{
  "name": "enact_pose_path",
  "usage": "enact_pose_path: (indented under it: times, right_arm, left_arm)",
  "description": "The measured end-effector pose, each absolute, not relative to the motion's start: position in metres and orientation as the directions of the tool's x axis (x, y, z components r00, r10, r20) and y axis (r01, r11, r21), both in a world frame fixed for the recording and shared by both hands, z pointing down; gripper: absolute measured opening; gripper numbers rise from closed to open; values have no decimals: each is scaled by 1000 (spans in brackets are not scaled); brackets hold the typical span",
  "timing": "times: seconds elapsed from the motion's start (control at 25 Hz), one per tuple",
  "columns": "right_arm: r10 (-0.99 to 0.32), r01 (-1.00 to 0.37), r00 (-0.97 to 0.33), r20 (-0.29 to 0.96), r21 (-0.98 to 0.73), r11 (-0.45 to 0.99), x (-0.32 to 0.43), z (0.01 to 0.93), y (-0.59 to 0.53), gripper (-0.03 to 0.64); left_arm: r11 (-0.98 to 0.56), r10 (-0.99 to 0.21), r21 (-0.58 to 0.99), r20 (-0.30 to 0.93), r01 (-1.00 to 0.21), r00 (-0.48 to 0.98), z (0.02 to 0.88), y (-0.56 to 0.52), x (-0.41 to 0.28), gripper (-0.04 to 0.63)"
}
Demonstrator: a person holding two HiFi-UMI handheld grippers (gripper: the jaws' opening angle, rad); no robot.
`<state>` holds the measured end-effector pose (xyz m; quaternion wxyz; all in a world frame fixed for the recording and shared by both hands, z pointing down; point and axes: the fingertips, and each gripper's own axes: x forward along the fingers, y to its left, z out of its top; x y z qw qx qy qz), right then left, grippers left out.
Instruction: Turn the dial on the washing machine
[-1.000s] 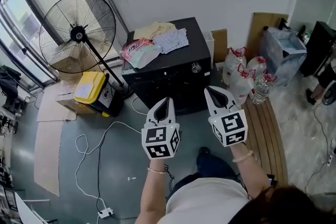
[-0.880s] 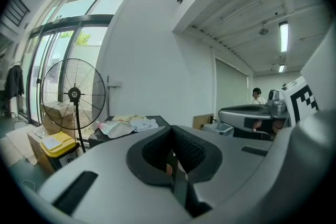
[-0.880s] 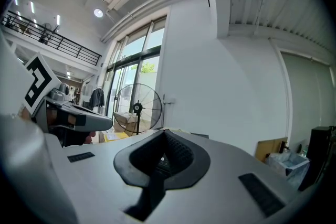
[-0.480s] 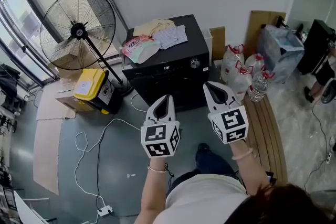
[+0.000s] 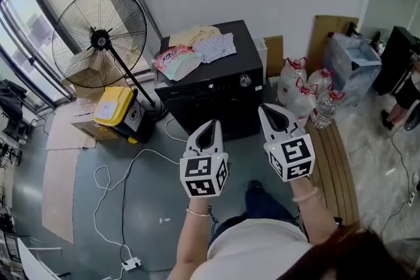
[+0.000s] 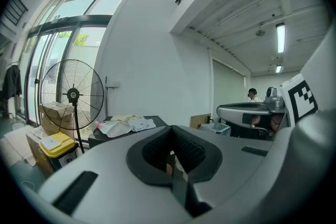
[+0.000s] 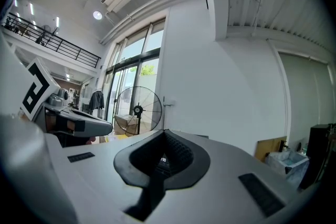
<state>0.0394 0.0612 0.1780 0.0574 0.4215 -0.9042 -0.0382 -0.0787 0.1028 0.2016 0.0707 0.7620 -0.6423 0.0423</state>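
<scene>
In the head view the black washing machine (image 5: 216, 98) stands on the floor at twelve o'clock from the person, with its silver dial (image 5: 245, 80) at the right end of the front panel, untouched. The left gripper (image 5: 211, 122) and the right gripper (image 5: 268, 109) hover side by side in front of the machine, each with jaws pressed together on nothing (the dial sits at about one o'clock from the left tip and eleven o'clock from the right, apart from both). Folded laundry (image 5: 197, 46) lies on the machine's top, and a pedestal fan (image 5: 98, 39) stands at ten o'clock from it.
</scene>
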Motion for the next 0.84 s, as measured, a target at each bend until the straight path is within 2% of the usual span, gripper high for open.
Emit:
enact_pose_path:
  times: [0.84]
  right_arm:
    - [-785, -778, -617, 57, 105, 620, 47, 183, 48, 26]
  left_arm:
    - [-185, -967, 72, 164, -980, 195, 207, 85, -72, 14]
